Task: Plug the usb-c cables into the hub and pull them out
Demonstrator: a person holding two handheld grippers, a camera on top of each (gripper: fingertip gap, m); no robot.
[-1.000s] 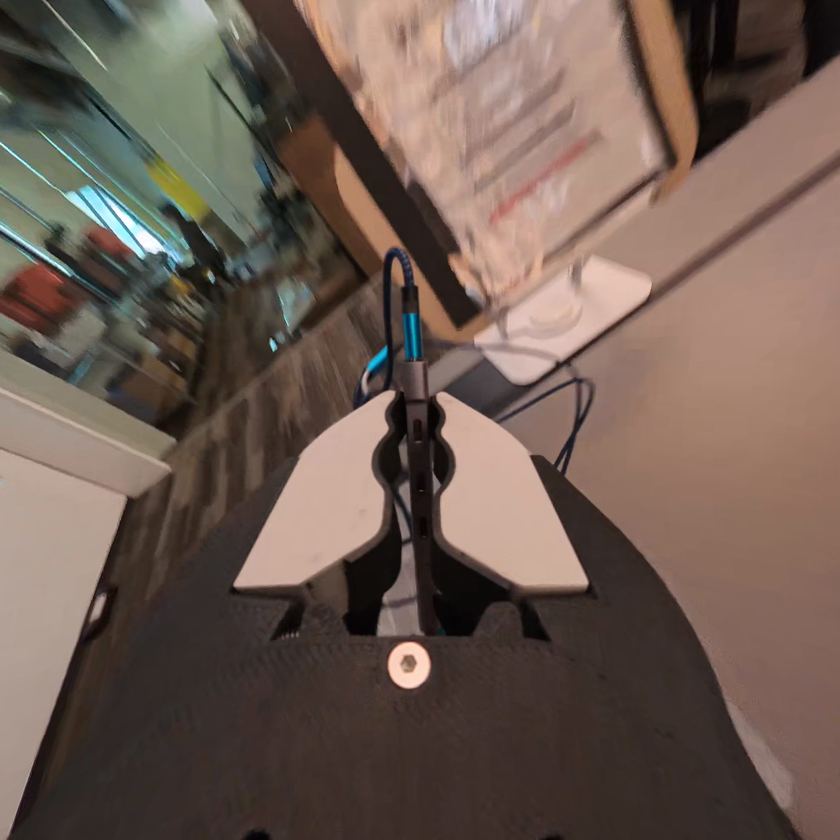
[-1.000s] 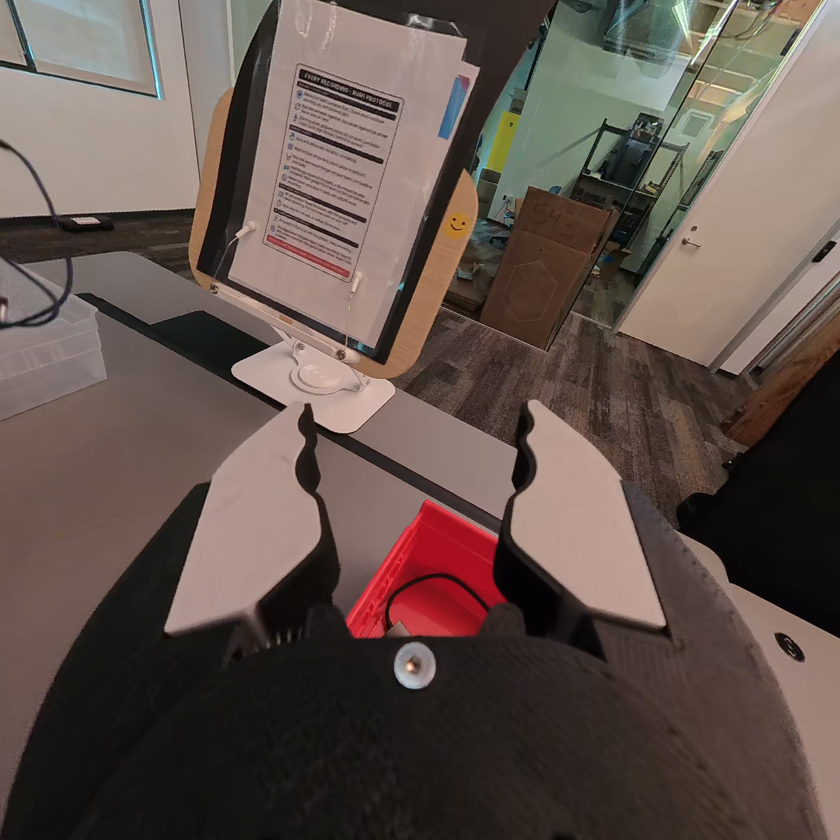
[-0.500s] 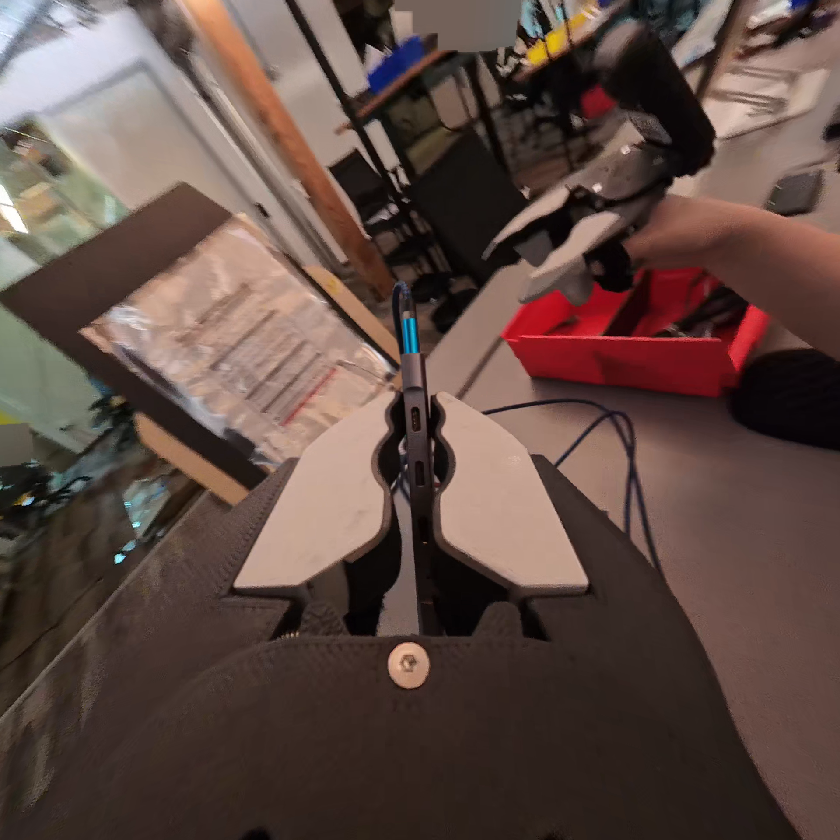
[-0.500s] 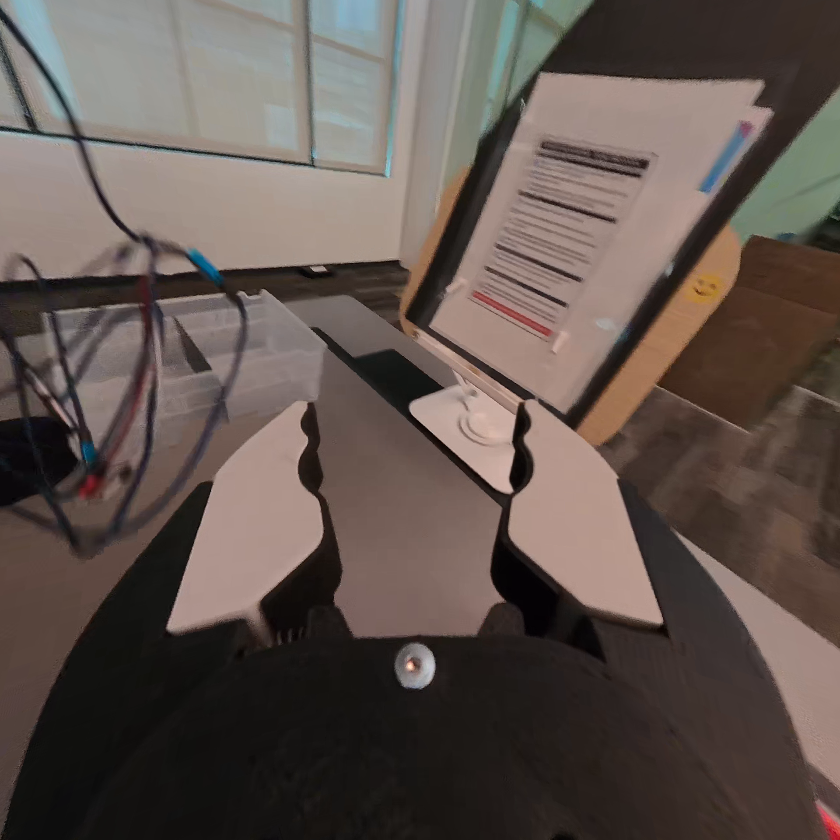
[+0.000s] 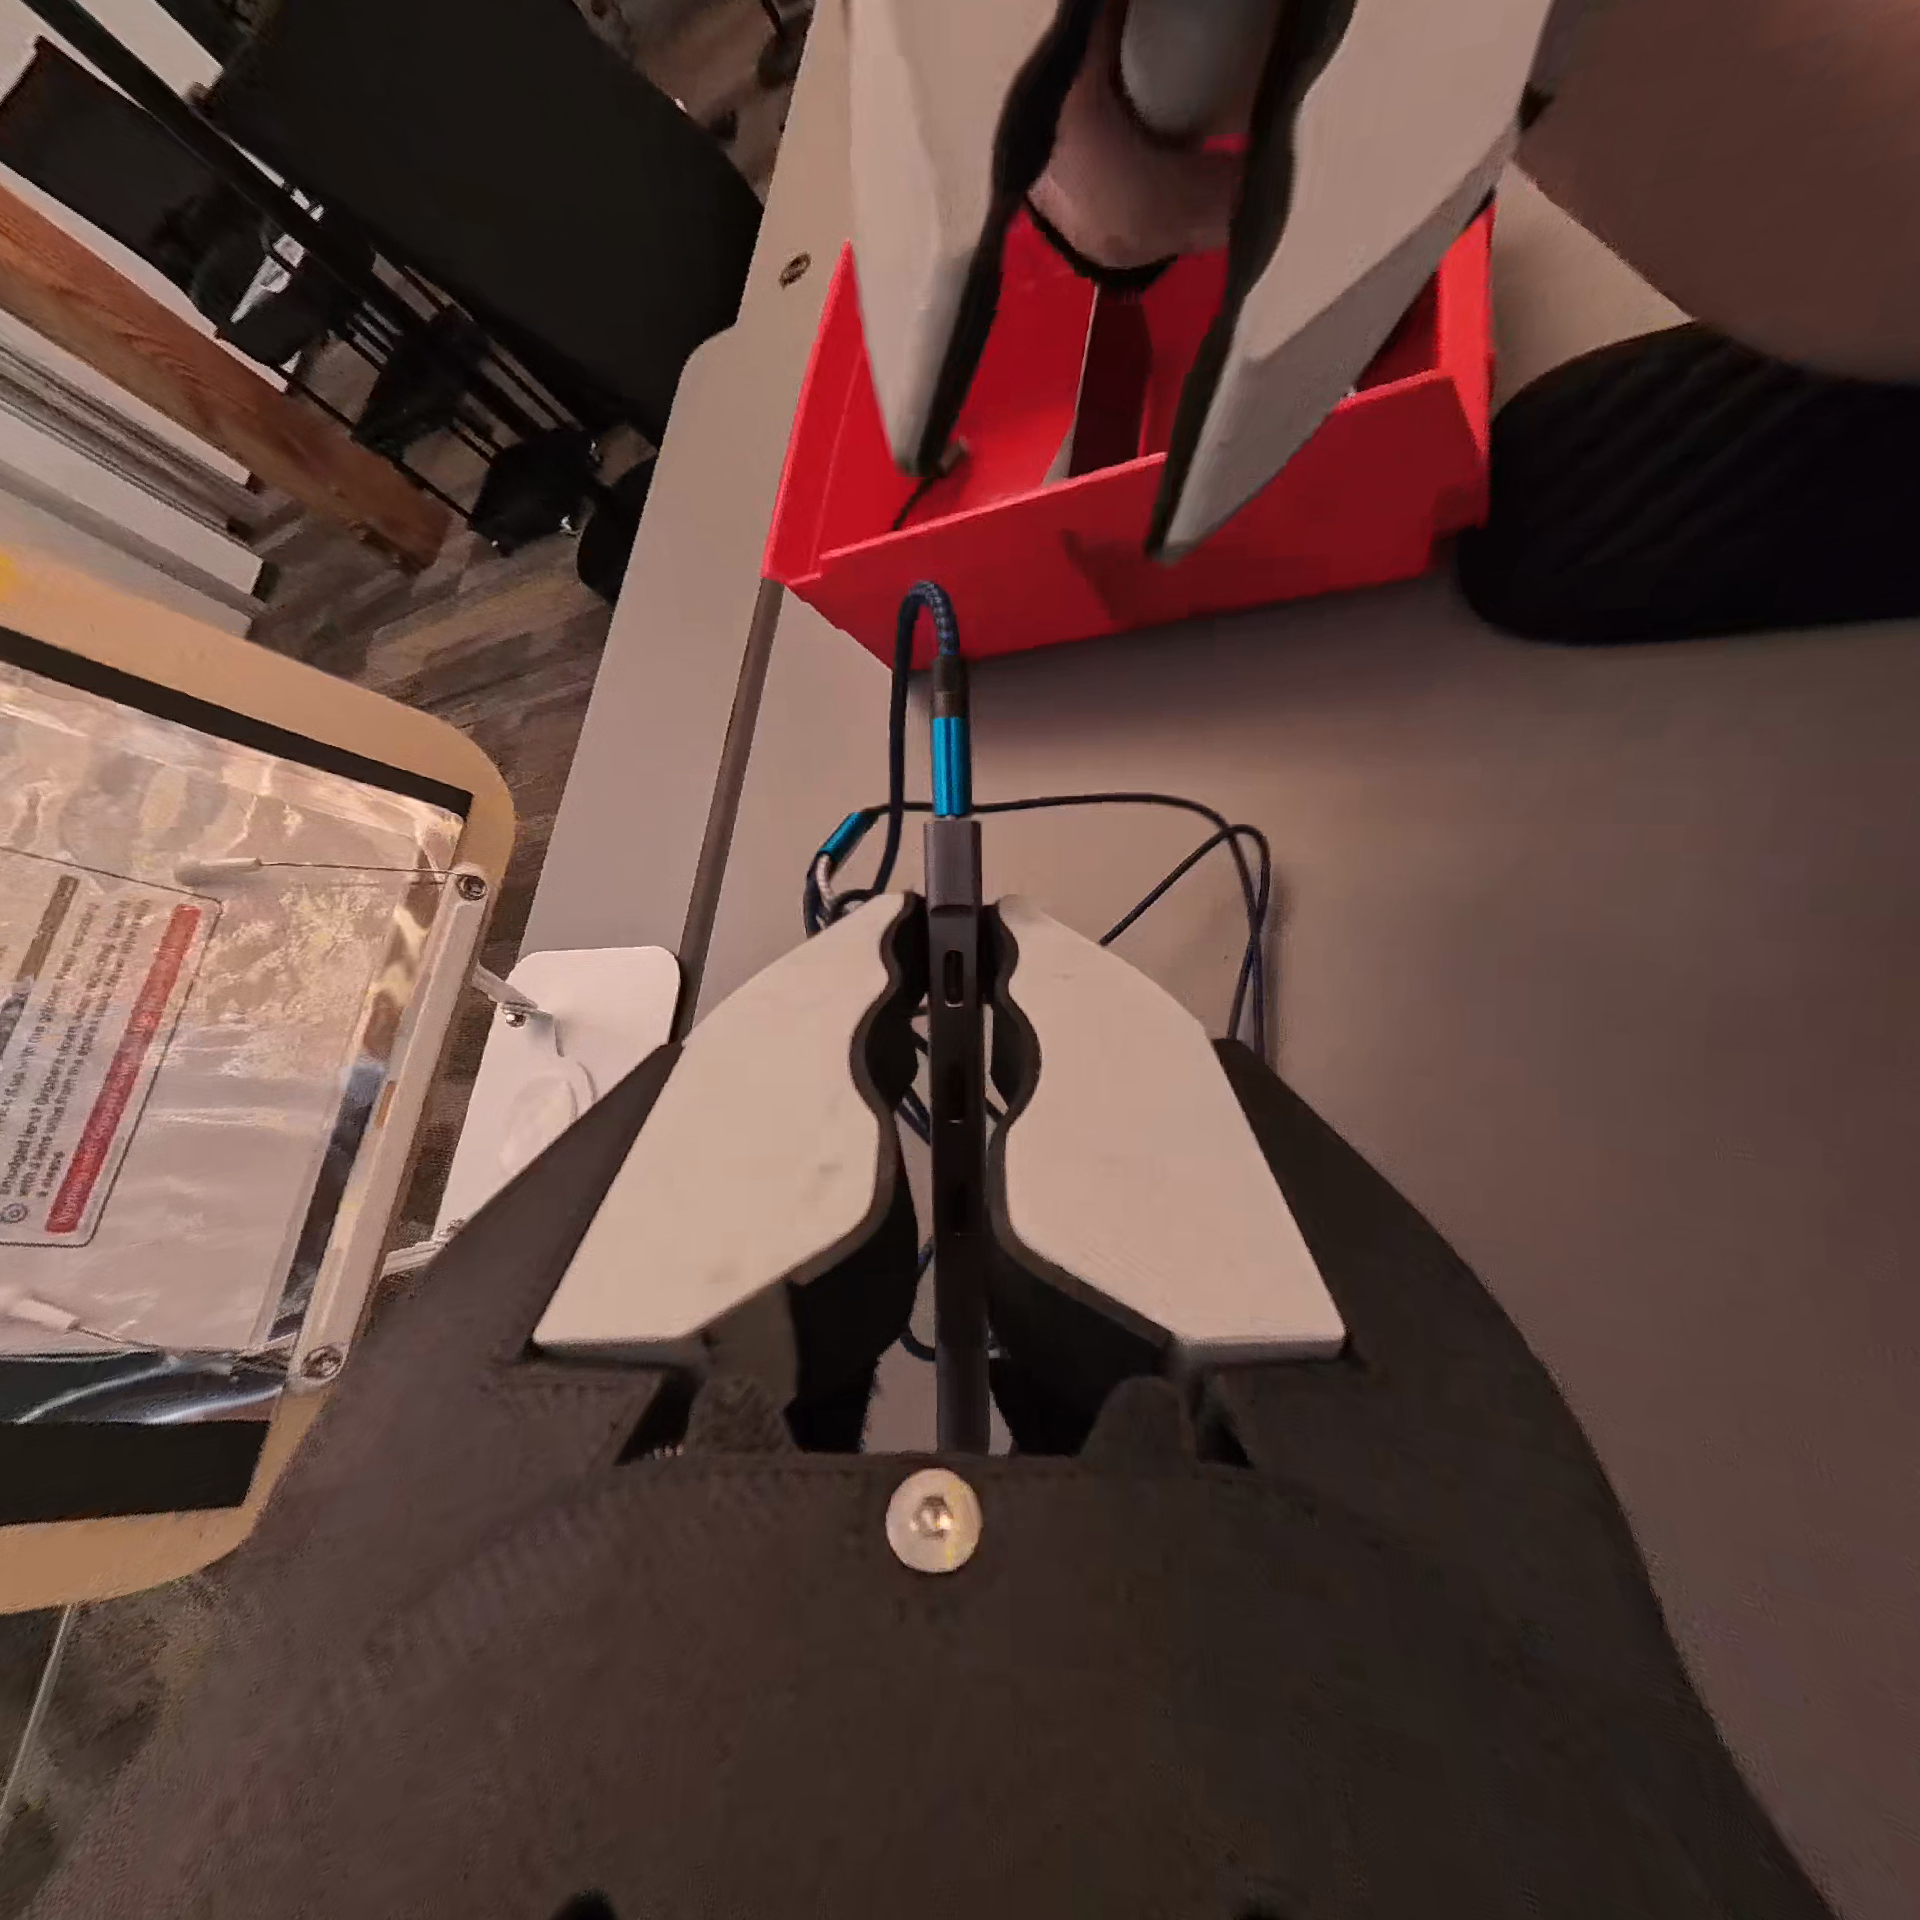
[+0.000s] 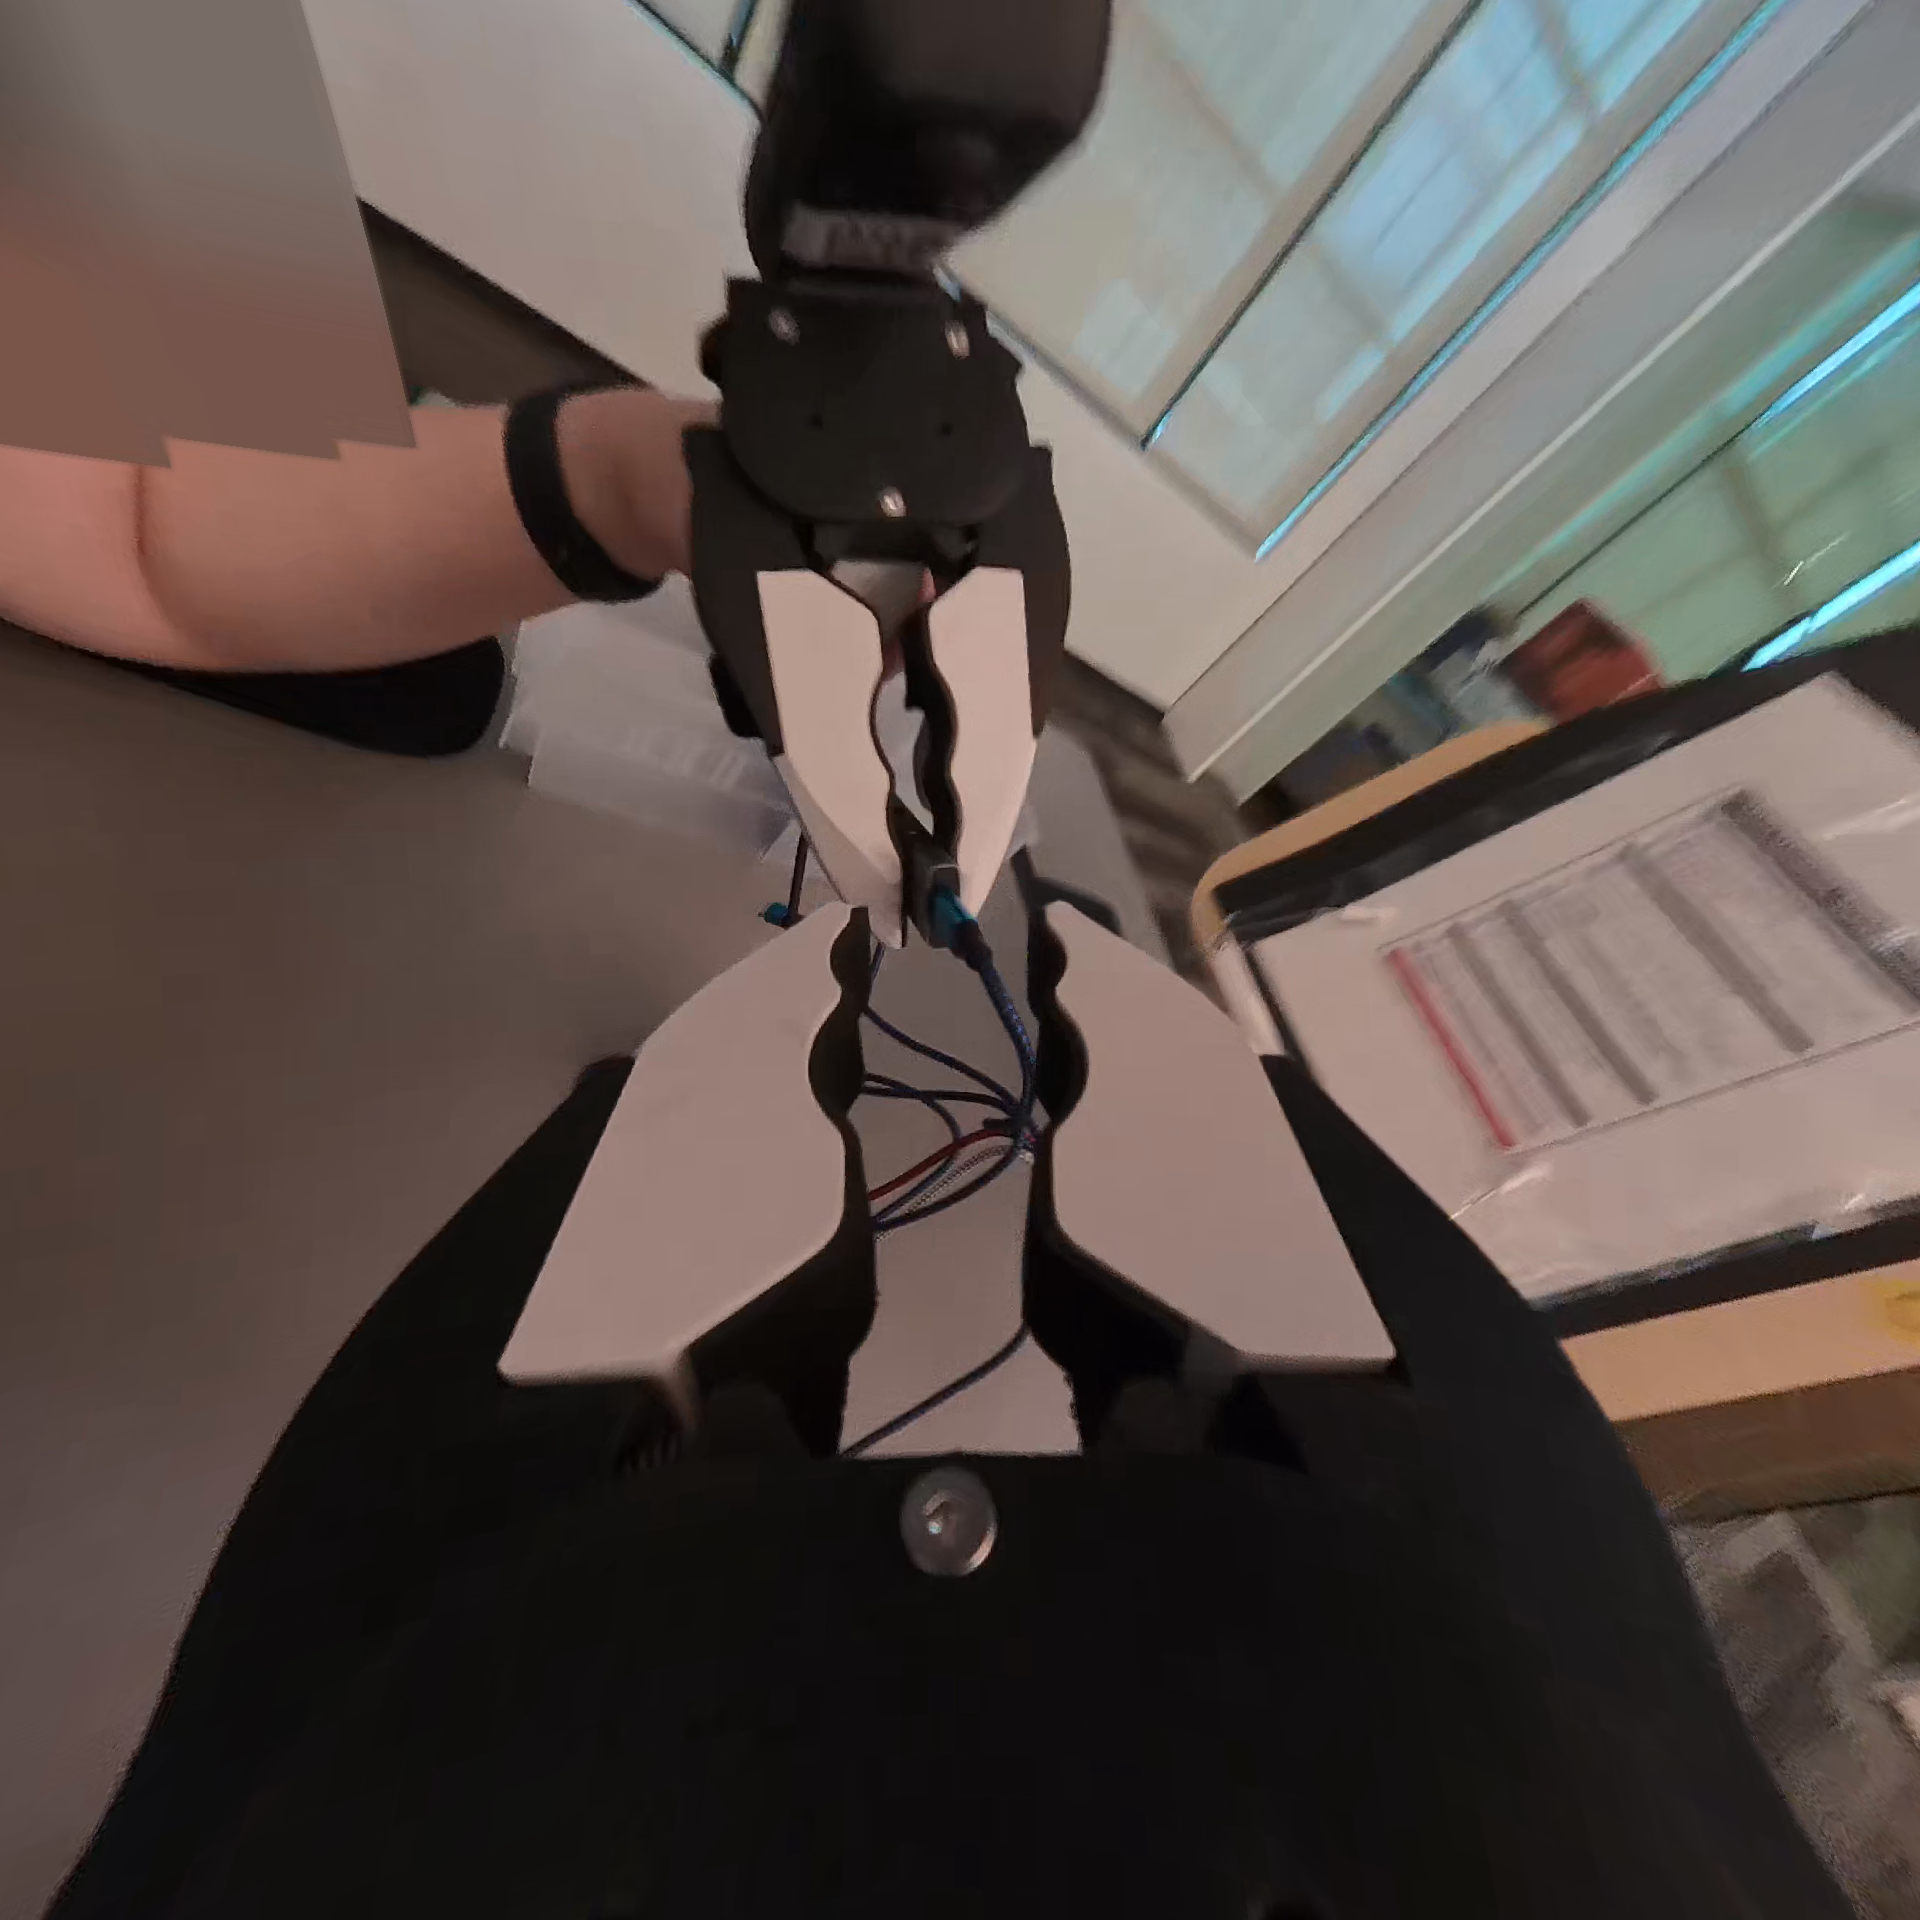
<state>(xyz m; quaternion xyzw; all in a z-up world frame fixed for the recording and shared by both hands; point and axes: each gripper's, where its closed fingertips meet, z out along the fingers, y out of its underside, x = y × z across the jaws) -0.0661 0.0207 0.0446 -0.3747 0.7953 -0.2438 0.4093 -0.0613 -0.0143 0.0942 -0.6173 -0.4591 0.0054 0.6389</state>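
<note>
My left gripper (image 5: 951,904) is shut on a thin dark hub (image 5: 956,1091), held edge-on above the grey table (image 5: 1507,1039). A blue USB-C plug (image 5: 951,748) with a braided blue cable (image 5: 904,644) sits in the hub's front end. My right gripper (image 6: 951,920) is open and faces the left one, its fingertips on either side of the plug (image 6: 945,914) without touching it. It also shows in the left wrist view (image 5: 1049,499), and the left gripper shows in the right wrist view (image 6: 925,894). Loose red and blue cables (image 6: 935,1143) lie on the table below.
A red bin (image 5: 1091,592) stands behind the plug near the table's edge. A document stand with a printed sheet (image 5: 208,1039) is at the left, and it also shows in the right wrist view (image 6: 1610,987). A dark rounded object (image 5: 1683,488) lies right of the bin. A person's forearm (image 6: 312,561) reaches across. My right fingertips sit around 6 centimeters from my left ones. From either gripper's tips it is about 30 centimeters to the dark rounded object (image 5: 1683,488).
Both grippers have swung round to face each other. The right gripper, still open, has come up close to the blue plug. The left gripper still holds the hub.
</note>
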